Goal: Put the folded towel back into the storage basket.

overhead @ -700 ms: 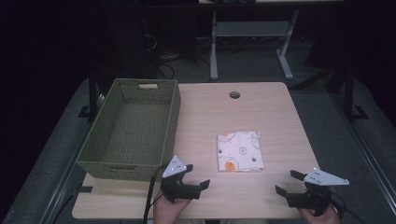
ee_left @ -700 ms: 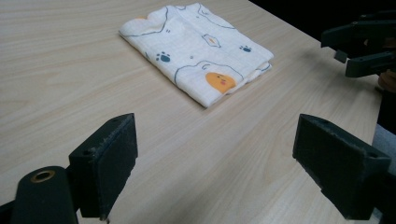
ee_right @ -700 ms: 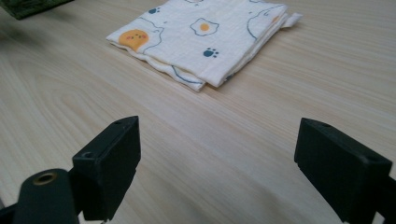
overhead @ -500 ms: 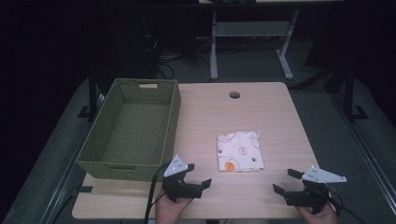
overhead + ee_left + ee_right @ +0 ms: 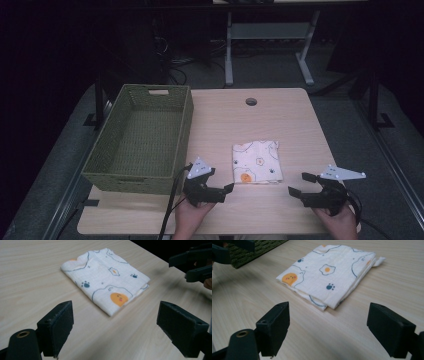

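Observation:
A folded white cloth [image 5: 256, 161] printed with eggs, paw prints and an orange face lies flat on the wooden table [image 5: 280, 120], right of centre. My left gripper [image 5: 226, 191] is near the front edge, just left of the cloth, open and empty, its jaws pointing at the cloth's near corner [image 5: 105, 282]. My right gripper [image 5: 297, 184] is to the cloth's right, open and empty, jaws aimed left at it [image 5: 329, 272]. Both stop short of the cloth. The left gripper view shows its own jaws wide apart [image 5: 115, 325]; the right gripper view shows the same [image 5: 328, 325].
A green woven basket [image 5: 140, 135] stands on the table's left side, empty, its corner close behind my left gripper. A round cable hole [image 5: 251, 101] sits near the far edge. Dark floor and a desk frame lie beyond the table.
The right gripper has edged a little left toward the cloth. The left gripper has barely shifted. The cloth has not moved.

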`<state>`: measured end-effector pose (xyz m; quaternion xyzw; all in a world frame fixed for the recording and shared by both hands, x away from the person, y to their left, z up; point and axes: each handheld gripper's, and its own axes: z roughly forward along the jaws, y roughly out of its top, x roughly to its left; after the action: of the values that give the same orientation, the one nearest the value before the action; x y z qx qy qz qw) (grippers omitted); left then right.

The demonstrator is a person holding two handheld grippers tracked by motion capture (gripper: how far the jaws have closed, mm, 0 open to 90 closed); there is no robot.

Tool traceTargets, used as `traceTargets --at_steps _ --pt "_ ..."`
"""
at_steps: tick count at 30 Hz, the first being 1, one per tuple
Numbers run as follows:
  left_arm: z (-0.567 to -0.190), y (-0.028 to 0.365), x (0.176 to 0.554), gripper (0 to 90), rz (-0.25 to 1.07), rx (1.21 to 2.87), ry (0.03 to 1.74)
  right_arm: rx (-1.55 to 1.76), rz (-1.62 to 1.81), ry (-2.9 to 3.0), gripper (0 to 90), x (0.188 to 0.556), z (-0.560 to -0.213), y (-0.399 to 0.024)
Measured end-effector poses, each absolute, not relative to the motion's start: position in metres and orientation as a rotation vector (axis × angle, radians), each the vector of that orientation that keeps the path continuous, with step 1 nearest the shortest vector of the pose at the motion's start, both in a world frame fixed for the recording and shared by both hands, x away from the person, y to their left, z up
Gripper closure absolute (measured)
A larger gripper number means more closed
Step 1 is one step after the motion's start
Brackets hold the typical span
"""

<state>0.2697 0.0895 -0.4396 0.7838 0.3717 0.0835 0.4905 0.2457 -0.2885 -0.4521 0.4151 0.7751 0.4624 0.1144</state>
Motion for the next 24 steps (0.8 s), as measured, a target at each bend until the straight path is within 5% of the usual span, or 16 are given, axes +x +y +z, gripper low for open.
traceTargets --at_steps 24 --pt "-0.446 0.048 0.326 18.3 0.175 1.868 1.039 1.308 1.297 2.380 23.0 0.325 -0.429 -0.266"
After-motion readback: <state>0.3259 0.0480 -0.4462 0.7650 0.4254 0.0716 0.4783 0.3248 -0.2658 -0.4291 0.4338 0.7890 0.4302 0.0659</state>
